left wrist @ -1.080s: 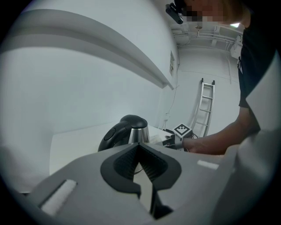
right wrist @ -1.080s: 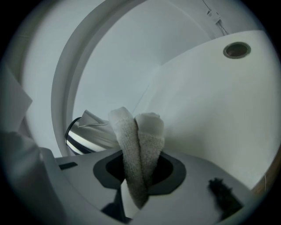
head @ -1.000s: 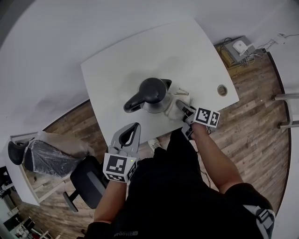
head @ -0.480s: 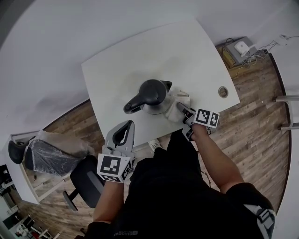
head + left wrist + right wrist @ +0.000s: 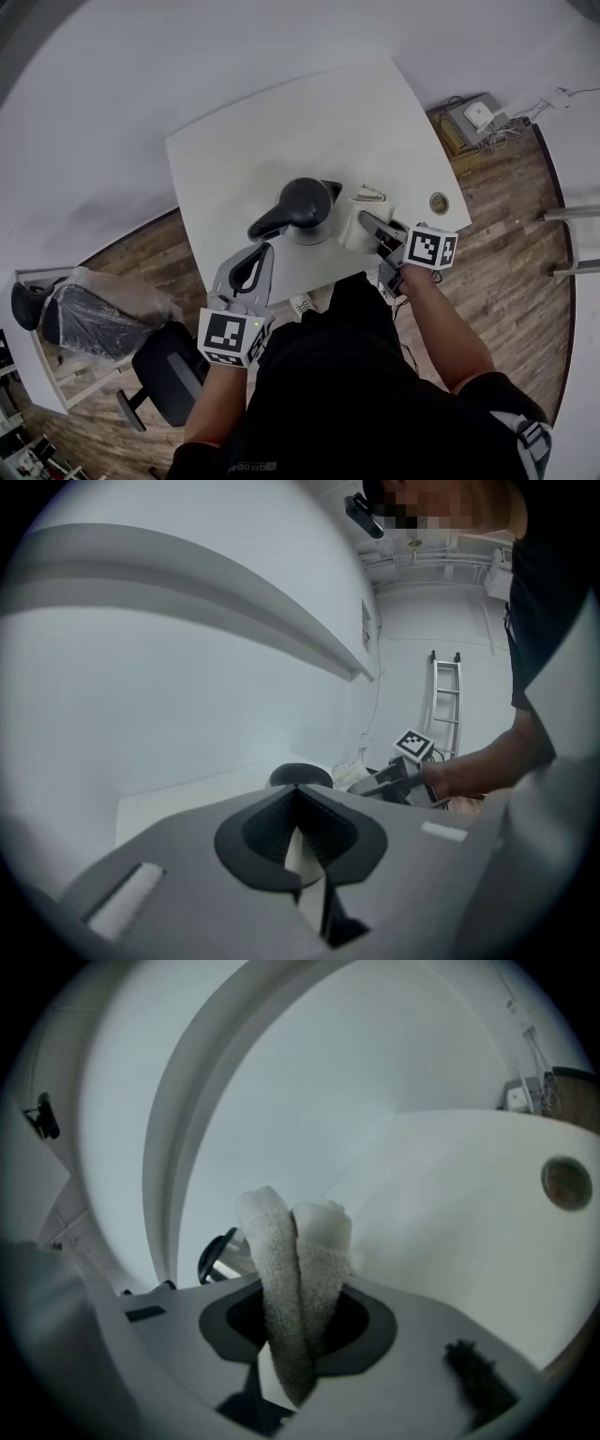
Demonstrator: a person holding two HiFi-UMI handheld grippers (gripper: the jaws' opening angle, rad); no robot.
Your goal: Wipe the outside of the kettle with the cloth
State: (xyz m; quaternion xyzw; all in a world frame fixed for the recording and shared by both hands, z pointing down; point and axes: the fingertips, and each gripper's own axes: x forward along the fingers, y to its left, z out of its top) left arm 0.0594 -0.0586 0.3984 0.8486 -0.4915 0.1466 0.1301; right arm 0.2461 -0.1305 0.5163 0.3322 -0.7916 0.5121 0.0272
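Observation:
The kettle (image 5: 305,208), steel with a black lid and handle, stands near the front edge of the white table (image 5: 272,131). A white cloth (image 5: 359,217) lies against its right side, and my right gripper (image 5: 373,228) is shut on it. In the right gripper view the folded cloth (image 5: 298,1258) sticks up between the jaws, with the kettle handle (image 5: 216,1258) behind on the left. My left gripper (image 5: 249,272) hangs at the table's front edge, below-left of the kettle handle, shut and holding nothing. The left gripper view shows the kettle lid (image 5: 300,774) just past the closed jaws.
A round cable hole (image 5: 438,202) sits in the table's right corner. A black office chair (image 5: 164,370) and a plastic-covered chair (image 5: 89,314) stand on the wood floor at left. Boxes and cables (image 5: 476,117) lie on the floor at the upper right.
The right gripper has carried the cloth a little farther along the kettle's right side. The left gripper has drifted slightly but stays shut and empty.

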